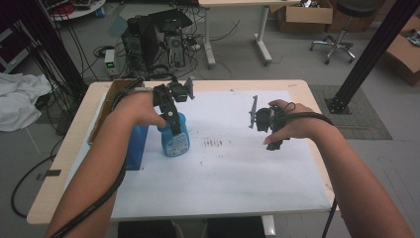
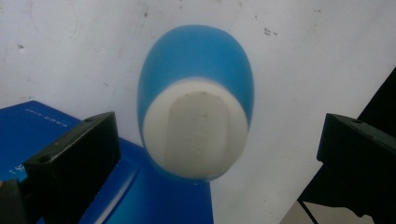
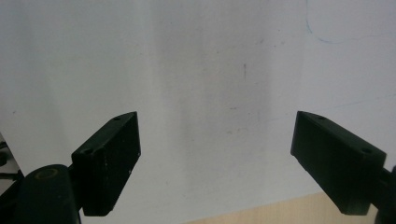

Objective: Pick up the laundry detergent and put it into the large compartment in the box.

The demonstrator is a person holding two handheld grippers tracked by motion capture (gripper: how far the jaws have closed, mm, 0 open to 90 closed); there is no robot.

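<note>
A white sheet covers the wooden table; computer towers and cables sit on the floor beyond. The left gripper hangs wide open over the upright blue bottle, whose white cap faces its camera beside a blue box. The right gripper gapes empty above bare sheet.

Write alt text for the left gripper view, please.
Seen from above, a blue bottle with a white cap stands on a white table sheet, between the open black jaws of the left gripper, which do not touch it. A dark blue box lies beside the bottle at lower left.
</note>
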